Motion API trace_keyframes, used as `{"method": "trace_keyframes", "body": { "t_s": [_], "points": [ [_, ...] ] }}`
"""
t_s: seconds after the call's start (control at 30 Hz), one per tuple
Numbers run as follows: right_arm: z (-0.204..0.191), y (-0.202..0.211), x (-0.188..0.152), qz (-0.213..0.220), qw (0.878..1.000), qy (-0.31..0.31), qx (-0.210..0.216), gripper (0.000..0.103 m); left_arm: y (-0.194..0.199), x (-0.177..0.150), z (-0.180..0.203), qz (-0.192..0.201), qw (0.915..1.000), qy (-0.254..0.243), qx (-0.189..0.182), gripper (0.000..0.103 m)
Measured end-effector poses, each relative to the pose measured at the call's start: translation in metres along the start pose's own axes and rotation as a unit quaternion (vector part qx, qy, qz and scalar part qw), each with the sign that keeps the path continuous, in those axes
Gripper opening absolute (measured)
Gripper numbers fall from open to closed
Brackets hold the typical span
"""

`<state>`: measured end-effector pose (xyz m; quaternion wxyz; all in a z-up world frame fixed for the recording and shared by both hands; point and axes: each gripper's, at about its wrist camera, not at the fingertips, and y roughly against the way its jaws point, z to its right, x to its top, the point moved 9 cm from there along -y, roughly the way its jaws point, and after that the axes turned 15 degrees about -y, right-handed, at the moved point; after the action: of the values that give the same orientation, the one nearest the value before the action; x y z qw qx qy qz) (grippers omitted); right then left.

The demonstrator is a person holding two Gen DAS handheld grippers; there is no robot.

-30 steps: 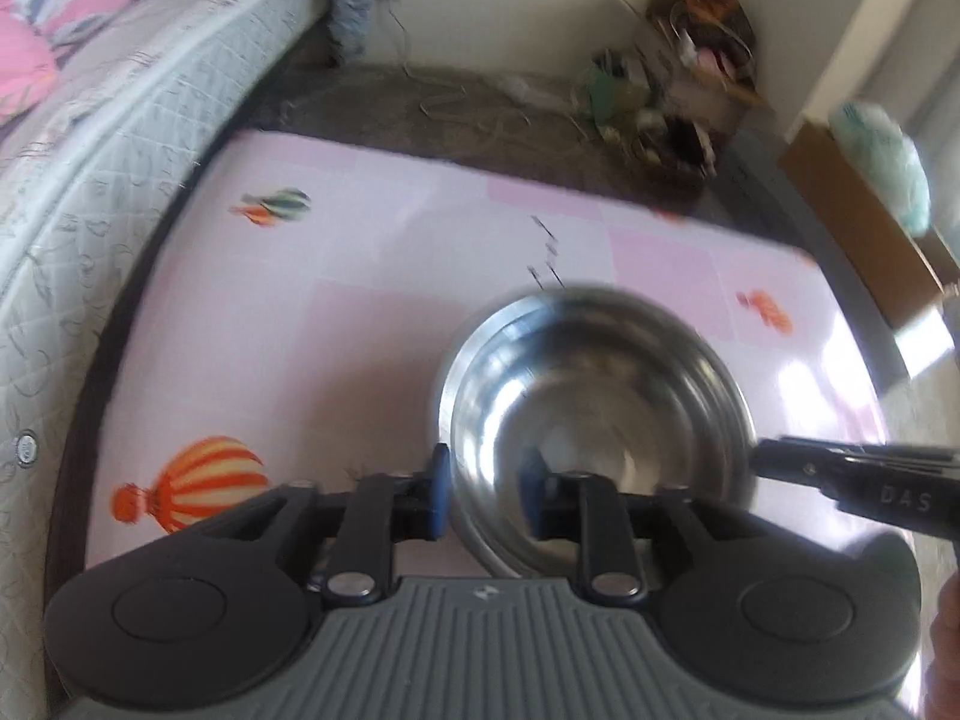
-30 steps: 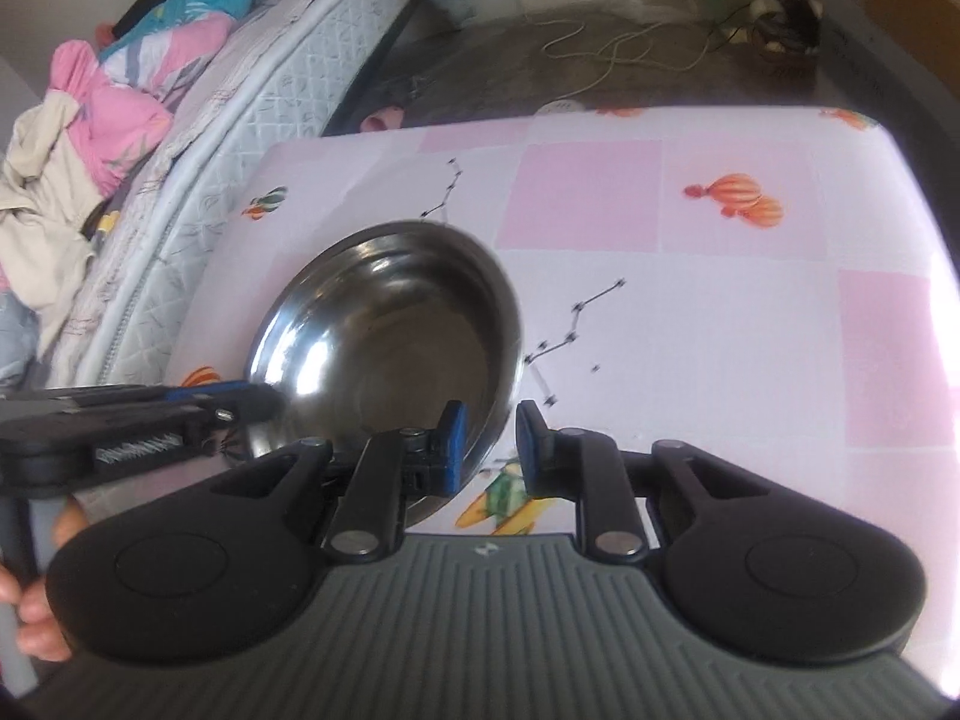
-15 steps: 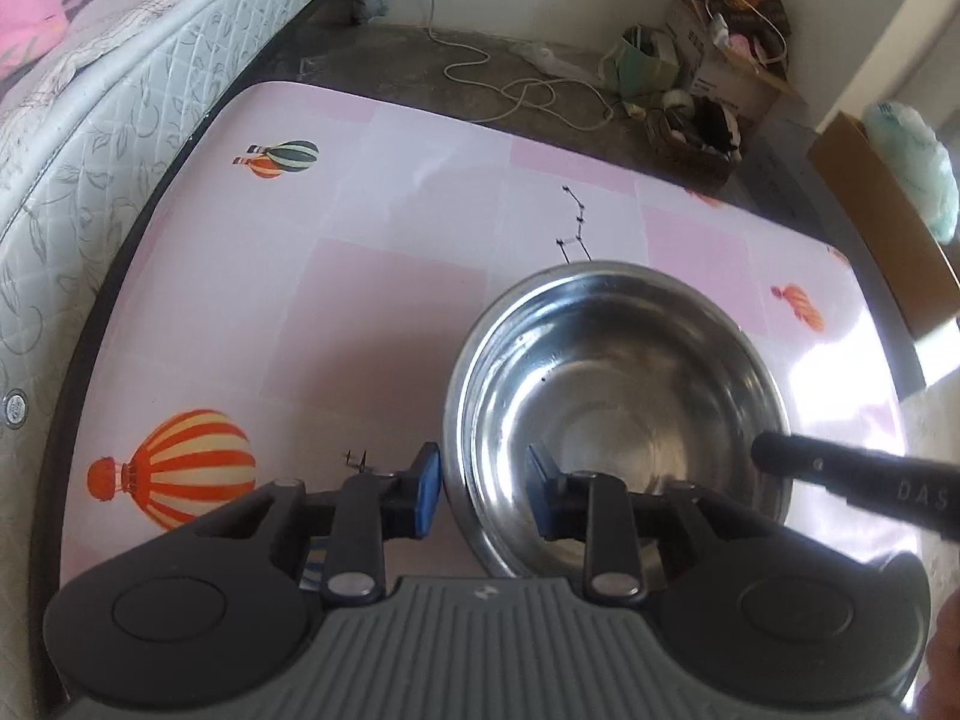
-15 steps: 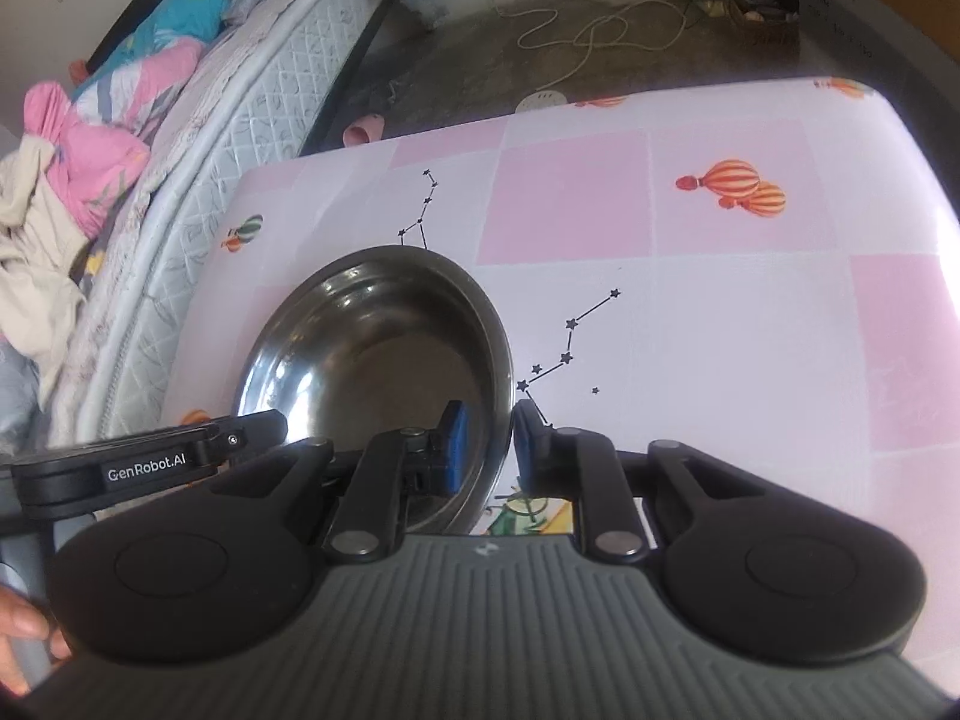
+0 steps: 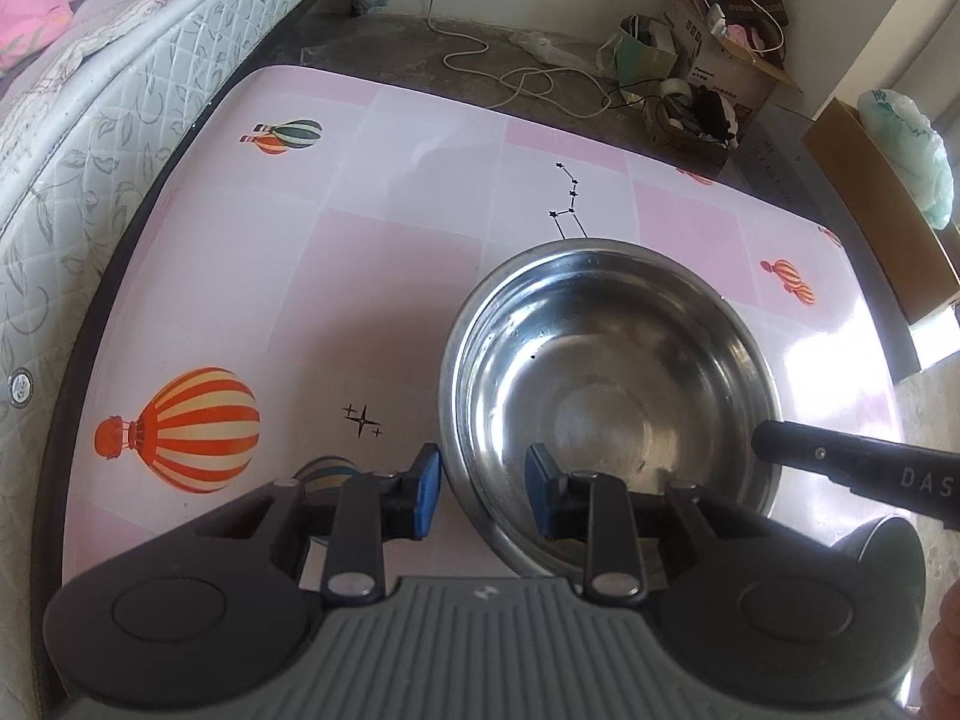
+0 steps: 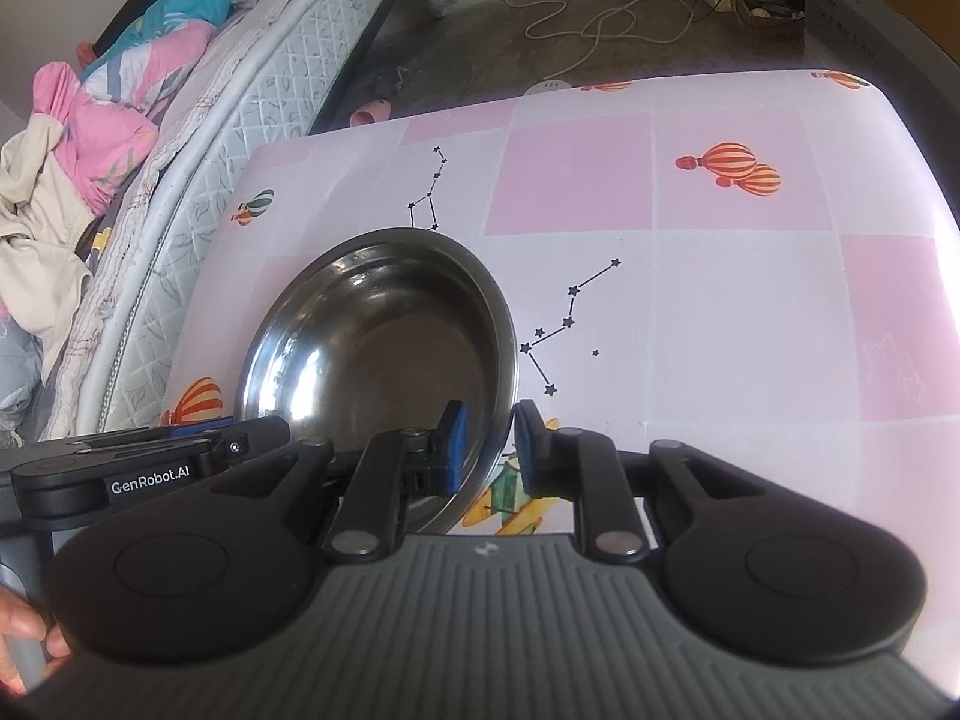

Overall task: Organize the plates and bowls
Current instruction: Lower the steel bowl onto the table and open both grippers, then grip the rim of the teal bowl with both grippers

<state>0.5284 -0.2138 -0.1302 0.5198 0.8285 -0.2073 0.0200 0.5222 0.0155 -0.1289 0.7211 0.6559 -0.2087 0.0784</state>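
Bowl mouth up | left tongs straddle rim, gap visible | right tongs clamp rim

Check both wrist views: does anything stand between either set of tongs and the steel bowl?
Nothing visible does. The left tongs and right tongs each straddle the steel bowl's rim directly, on opposite sides.

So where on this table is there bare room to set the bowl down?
Most of the pink-checked tablecloth is bare: the whole stretch right of the round steel bowl and the far strip toward the floor. The near-left corner, beside the quilted mattress, is crowded by both tools.
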Motion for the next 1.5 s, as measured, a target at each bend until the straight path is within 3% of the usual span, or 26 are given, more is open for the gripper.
{"method": "trace_keyframes", "body": {
  "t_s": [0.17,0.4,0.53,0.6,0.67,0.8,1.03,1.2,1.37,1.5],
  "points": [
    [0.001,0.017,0.001,0.027,1.000,0.014,-0.009,0.018,0.023,-0.002,0.001,0.031,0.9992,-0.010,0.021,0.046],
    [0.017,0.081,-0.003,0.066,0.998,0.012,0.012,0.018,0.084,-0.004,0.045,0.115,0.9891,-0.090,0.019,0.063],
    [0.042,0.124,-0.017,0.088,0.996,0.005,0.020,0.019,0.101,-0.011,0.093,0.132,0.9795,-0.151,-0.012,0.069],
    [0.061,0.142,-0.026,0.094,0.995,-0.007,0.021,0.020,0.103,-0.015,0.119,0.137,0.9748,-0.168,-0.055,0.070],
    [0.079,0.153,-0.035,0.096,0.995,-0.019,0.017,0.020,0.104,-0.018,0.144,0.148,0.9664,-0.180,-0.108,0.080],
    [0.108,0.161,-0.054,0.096,0.995,-0.037,0.007,0.020,0.093,-0.027,0.181,0.146,0.9605,-0.211,-0.109,0.081],
    [0.136,0.154,-0.070,0.089,0.994,-0.065,0.003,0.021,0.053,-0.046,0.208,0.074,0.9656,-0.230,-0.095,0.059],
    [0.146,0.142,-0.077,0.078,0.994,-0.079,0.004,0.021,0.037,-0.050,0.214,0.047,0.9693,-0.230,-0.073,0.044],
    [0.148,0.128,-0.080,0.068,0.994,-0.090,0.007,0.023,0.025,-0.051,0.208,0.021,0.9744,-0.216,-0.060,0.020],
    [0.152,0.118,-0.080,0.062,0.993,-0.099,0.006,0.023,0.023,-0.050,0.203,0.016,0.9776,-0.203,-0.053,0.012]
  ]
}}
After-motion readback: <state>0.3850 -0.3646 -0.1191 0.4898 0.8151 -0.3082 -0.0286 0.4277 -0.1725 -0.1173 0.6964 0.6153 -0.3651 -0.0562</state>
